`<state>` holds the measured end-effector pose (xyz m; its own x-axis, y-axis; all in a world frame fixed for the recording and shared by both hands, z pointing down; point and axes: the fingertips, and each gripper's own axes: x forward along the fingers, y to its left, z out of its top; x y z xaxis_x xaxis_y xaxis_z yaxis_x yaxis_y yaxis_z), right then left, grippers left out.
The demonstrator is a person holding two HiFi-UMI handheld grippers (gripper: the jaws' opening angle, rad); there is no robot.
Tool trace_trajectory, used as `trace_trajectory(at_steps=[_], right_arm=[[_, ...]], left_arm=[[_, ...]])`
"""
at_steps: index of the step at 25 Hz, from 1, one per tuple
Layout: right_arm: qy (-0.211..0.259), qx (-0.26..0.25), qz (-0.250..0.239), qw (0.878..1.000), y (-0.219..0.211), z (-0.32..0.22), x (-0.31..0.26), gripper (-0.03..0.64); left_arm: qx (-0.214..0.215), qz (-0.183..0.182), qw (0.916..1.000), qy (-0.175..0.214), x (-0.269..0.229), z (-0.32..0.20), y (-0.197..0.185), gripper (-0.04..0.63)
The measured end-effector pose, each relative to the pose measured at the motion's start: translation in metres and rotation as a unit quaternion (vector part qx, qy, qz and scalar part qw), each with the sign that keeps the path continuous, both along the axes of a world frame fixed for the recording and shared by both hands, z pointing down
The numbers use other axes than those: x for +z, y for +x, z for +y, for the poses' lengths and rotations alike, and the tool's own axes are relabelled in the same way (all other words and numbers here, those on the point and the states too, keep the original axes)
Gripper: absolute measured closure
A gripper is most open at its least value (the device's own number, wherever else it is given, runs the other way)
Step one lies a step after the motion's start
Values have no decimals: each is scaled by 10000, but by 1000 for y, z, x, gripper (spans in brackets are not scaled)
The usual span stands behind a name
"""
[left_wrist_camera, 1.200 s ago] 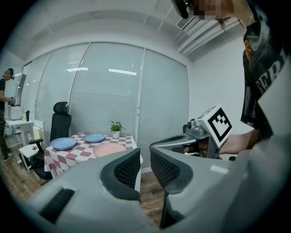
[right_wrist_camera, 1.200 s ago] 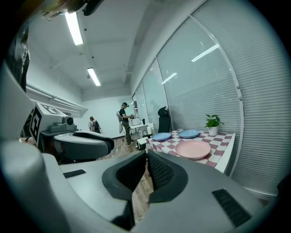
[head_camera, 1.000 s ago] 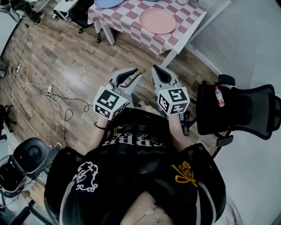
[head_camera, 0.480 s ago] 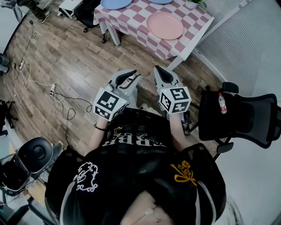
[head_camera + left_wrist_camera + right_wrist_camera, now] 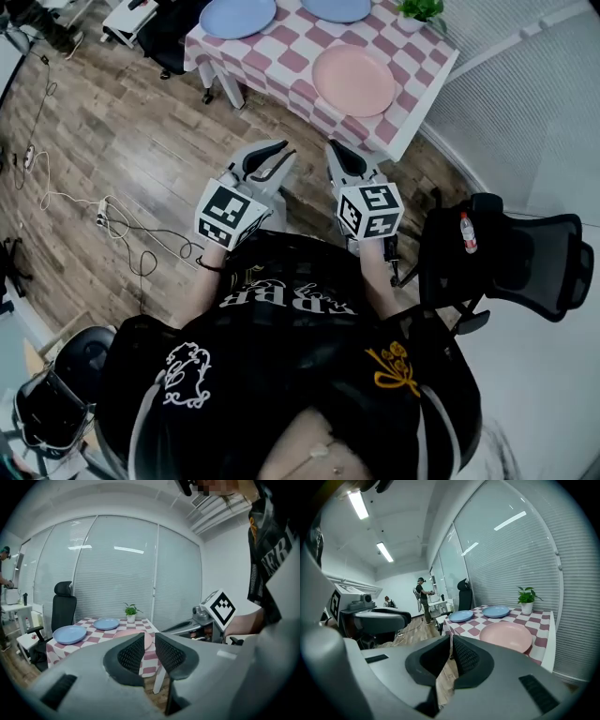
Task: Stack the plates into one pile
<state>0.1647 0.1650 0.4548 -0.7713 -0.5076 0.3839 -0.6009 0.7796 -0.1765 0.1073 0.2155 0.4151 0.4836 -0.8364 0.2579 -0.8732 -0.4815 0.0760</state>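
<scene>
A pink plate (image 5: 354, 80) lies near the front right corner of a pink-and-white checkered table (image 5: 281, 58). Two blue plates (image 5: 237, 16) (image 5: 336, 7) lie farther back, apart from each other. In the right gripper view the pink plate (image 5: 506, 636) is nearest, with the blue plates (image 5: 461, 616) (image 5: 496, 611) behind it. The left gripper view has its jaws covering part of the pink plate (image 5: 148, 640). Both grippers are held in front of the person's chest, well short of the table. The left gripper (image 5: 272, 156) (image 5: 150, 644) and right gripper (image 5: 339, 156) (image 5: 451, 652) are shut and hold nothing.
A small potted plant (image 5: 419, 11) stands at the table's far right corner. A black office chair (image 5: 506, 255) with a bottle (image 5: 468, 232) on it is at my right. Cables (image 5: 112, 220) trail over the wooden floor at left. Another person (image 5: 421, 599) stands far off.
The table sits lower and fuller in the head view, with both blue plates now showing. Both grippers stay shut and keep their place in front of the chest.
</scene>
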Motion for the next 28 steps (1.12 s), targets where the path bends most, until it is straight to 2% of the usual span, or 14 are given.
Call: trace_trajectory(at_steps=[7, 14, 19, 22, 25, 27, 28], right_arm=[[-122, 192, 288, 9993, -50, -68, 7, 594], [-273, 824, 238, 9959, -68, -122, 9, 594], [-304, 1447, 199, 9888, -39, -150, 8, 594], [-384, 1881, 105, 9813, -9, -163, 7, 594], [-448, 2235, -7, 9737, 20, -176, 6, 594], [-489, 2378, 25, 9701, 39, -186, 7, 594], [-516, 2416, 66, 9690, 49, -191, 9, 594]], left_arm=[[292, 184, 9994, 59, -4, -73, -49, 520], [814, 281, 9959, -287, 9, -123, -89, 520], [942, 292, 9942, -427, 21, -145, -100, 520], [1041, 434, 9916, -631, 33, -152, -92, 518], [1196, 368, 9883, -875, 48, -163, -80, 517], [1251, 289, 9869, -977, 54, -173, -72, 484], [1272, 273, 9862, -1021, 57, -179, -68, 442]])
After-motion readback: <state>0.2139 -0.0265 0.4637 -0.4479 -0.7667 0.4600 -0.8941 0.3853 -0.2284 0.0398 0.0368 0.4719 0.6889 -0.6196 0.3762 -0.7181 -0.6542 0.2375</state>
